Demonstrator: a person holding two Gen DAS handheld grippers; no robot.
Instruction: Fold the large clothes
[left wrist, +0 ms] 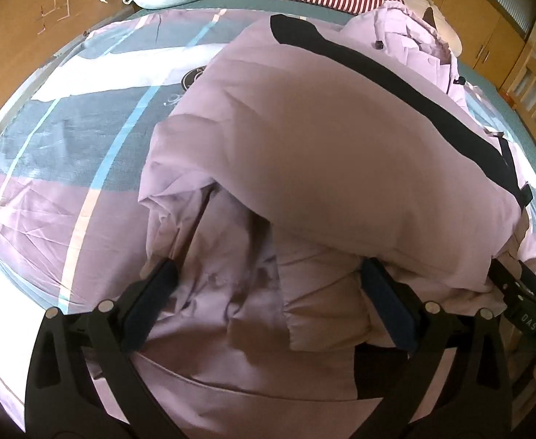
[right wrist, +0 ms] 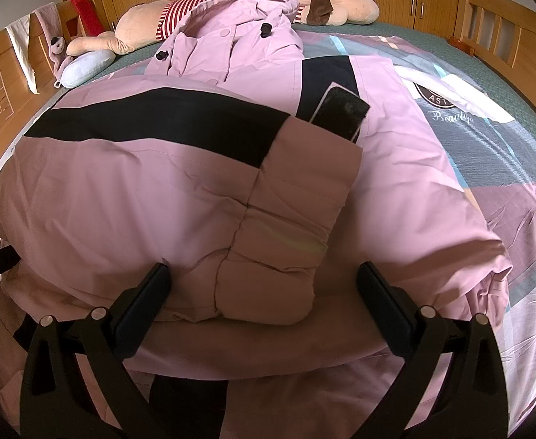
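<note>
Jacket [right wrist: 129, 190], pink, padded, lying part-folded on the bed [right wrist: 505, 168]: soft, bulky and likely springy, so my wide-open left gripper [left wrist: 268, 292] and right gripper [right wrist: 264, 289] should pinch its folded near edge.

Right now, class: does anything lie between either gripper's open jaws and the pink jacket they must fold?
Nothing visible does. The left gripper and right gripper both have the pink jacket directly between their open jaws, with no other object intervening.
</note>
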